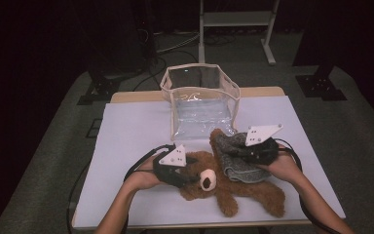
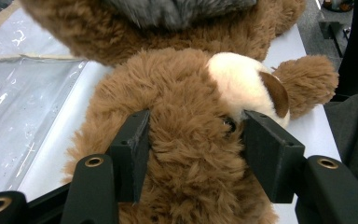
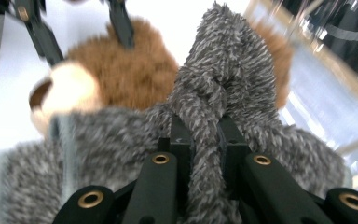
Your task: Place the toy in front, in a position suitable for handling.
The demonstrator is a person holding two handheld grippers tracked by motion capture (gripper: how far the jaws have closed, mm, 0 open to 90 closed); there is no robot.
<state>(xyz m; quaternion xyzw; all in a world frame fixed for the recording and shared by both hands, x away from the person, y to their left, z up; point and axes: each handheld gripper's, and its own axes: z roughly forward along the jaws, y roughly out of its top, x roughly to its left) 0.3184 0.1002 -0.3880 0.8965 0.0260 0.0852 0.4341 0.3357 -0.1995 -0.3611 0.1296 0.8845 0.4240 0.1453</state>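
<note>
A brown teddy bear (image 1: 243, 191) lies on its back on the white table (image 1: 131, 131). My left gripper (image 1: 187, 176) is shut on the bear's head (image 2: 191, 154), its two black jaws pressing into the fur on either side next to the cream muzzle (image 2: 235, 81). A grey fuzzy garment (image 1: 236, 153) covers the bear's body. My right gripper (image 1: 233, 152) is shut on a bunched fold of that grey garment (image 3: 209, 116), which rises between its jaws; the bear's head (image 3: 121, 70) and the left gripper's jaws show beyond it.
A clear plastic bag with beige trim (image 1: 199, 97) stands open at the table's far middle, just behind the bear. A metal stand (image 1: 236, 29) and cables lie on the dark floor beyond. Bare white table surface lies to the left and right of the bear.
</note>
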